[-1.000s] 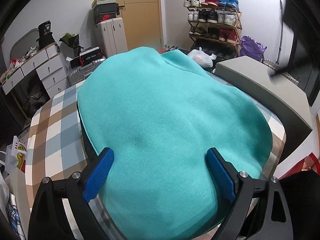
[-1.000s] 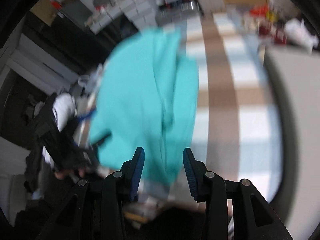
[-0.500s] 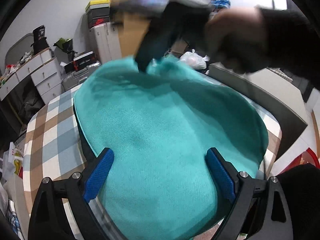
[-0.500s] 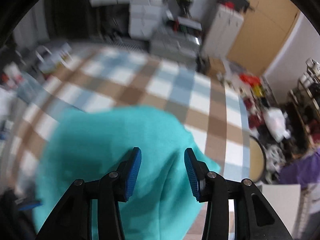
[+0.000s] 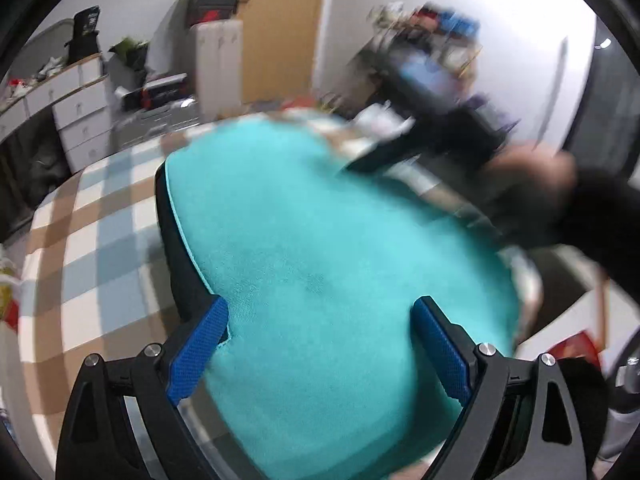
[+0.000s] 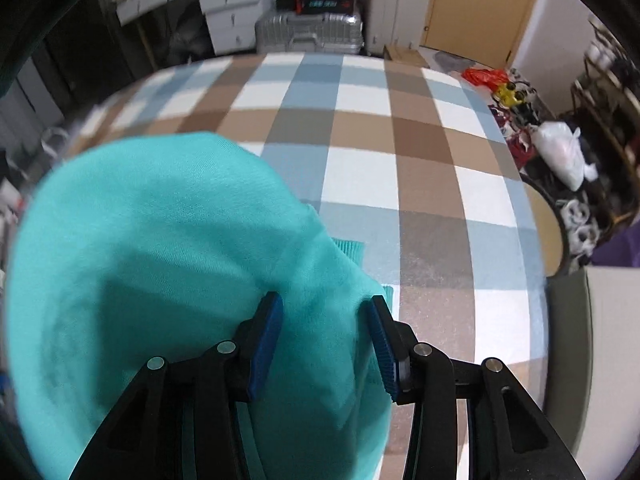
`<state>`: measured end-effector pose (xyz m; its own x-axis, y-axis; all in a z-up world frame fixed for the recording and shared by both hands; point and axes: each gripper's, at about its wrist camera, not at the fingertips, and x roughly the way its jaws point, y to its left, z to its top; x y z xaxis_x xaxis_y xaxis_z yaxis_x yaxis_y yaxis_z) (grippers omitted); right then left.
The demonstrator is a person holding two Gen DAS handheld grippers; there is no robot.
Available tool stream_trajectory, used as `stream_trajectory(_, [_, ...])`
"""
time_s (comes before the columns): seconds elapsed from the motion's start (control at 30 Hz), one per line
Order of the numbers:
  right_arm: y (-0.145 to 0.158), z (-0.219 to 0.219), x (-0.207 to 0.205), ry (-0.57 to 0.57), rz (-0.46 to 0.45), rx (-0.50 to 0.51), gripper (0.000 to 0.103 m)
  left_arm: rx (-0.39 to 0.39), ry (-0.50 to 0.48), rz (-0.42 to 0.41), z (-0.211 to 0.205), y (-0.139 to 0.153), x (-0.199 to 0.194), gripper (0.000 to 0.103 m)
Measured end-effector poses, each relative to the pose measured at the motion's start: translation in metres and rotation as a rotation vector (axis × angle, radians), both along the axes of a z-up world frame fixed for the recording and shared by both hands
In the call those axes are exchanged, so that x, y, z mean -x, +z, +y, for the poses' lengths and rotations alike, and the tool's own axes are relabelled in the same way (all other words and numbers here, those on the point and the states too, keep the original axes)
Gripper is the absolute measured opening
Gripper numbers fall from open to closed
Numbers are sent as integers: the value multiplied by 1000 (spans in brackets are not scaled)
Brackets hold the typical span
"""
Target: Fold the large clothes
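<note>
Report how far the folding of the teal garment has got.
Done: the teal garment lies on the checked tablecloth, apparently doubled over, with a ribbed cuff peeking out at one edge. In hand: the right hand-held gripper straddles that edge; the left hand-held gripper is wide open over the near end. Left: further folds; it is still a broad slab.

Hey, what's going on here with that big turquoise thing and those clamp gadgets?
A person is folding a turquoise sweatshirt on a checked cloth, holding a two-finger tool in each hand. The right tool points down at a bunched fold near the ribbed cuff, with fabric between its blue pads, though a real pinch isn't clear. The left tool hangs wide open over the sweatshirt, gripping nothing. The fold looks only partly done.
</note>
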<state>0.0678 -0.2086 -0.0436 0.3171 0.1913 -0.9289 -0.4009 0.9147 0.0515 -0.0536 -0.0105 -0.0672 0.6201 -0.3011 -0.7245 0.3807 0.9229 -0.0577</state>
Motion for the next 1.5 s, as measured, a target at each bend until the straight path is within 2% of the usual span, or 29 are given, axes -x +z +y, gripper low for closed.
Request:
stream_trajectory(0.13, [51, -29, 36, 0, -19, -172, 41, -7, 8, 2, -7, 1, 0, 90])
stream_trajectory(0.2, [70, -34, 67, 47, -15, -204, 40, 3, 4, 6, -7, 1, 0, 90])
stream_trajectory(0.27, [78, -36, 98, 91, 2, -224, 33, 10, 7, 11, -6, 1, -1, 90])
stream_trajectory(0.3, [75, -36, 111, 100, 28, -229, 22, 10, 6, 11, -8, 1, -1, 90])
stream_trajectory(0.33, [68, -36, 121, 98, 63, -224, 15, 12, -4, 12, -10, 2, 0, 90])
stream_trajectory(0.4, [45, -35, 136, 71, 96, -195, 16, -6, -25, -8, -8, 1, 4, 90])
stream_trajectory(0.47, [25, -37, 141, 33, 100, -244, 16, -31, -27, -31, -8, 1, 6, 91])
stream_trajectory(0.57, [20, -37, 143, -11, 83, -296, 16, -5, -34, -23, 0, 4, 4, 91])
stream_trajectory(0.63, [23, -37, 145, -9, 72, -305, 16, 39, -18, -1, 10, 8, 2, 91])
stream_trajectory(0.7, [30, -41, 143, -4, 82, -333, 16, 116, 37, 35, 30, 12, 0, 92])
stream_trajectory(0.83, [55, -71, 140, -86, 64, -440, 18, 246, 184, 117, 74, 5, -8, 92])
stream_trajectory(0.93, [38, -63, 137, -76, 91, -344, 21, 395, 231, 254, 98, -13, -21, 92])
stream_trajectory(0.97, [27, -59, 138, -67, 103, -343, 21, 463, 252, 313, 106, -21, -26, 92])
stream_trajectory(1.03, [23, -57, 139, -84, 85, -346, 21, 542, 266, 389, 113, -31, -33, 93])
stream_trajectory(1.1, [26, -58, 137, -83, 96, -346, 21, 592, 257, 436, 111, -37, -39, 93])
stream_trajectory(1.17, [31, -64, 133, -68, 108, -359, 22, 603, 238, 459, 106, -38, -44, 95])
stream_trajectory(1.2, [35, -71, 130, -73, 108, -376, 28, 601, 235, 470, 103, -39, -46, 99])
stream_trajectory(1.23, [40, -77, 128, -83, 101, -401, 41, 598, 231, 478, 101, -39, -48, 99])
stream_trajectory(1.27, [47, -87, 123, -96, 80, -446, 50, 605, 226, 488, 100, -39, -50, 99])
stream_trajectory(1.3, [50, -93, 120, -107, 62, -474, 69, 613, 226, 502, 100, -40, -52, 99])
stream_trajectory(1.33, [53, -98, 116, -116, 46, -502, 82, 626, 224, 516, 101, -41, -54, 99])
stream_trajectory(1.4, [48, -103, 102, -127, 63, -548, 85, 652, 213, 554, 101, -45, -56, 102])
stream_trajectory(1.5, [26, -98, 80, -153, 165, -586, 85, 711, 189, 610, 106, -52, -61, 102])
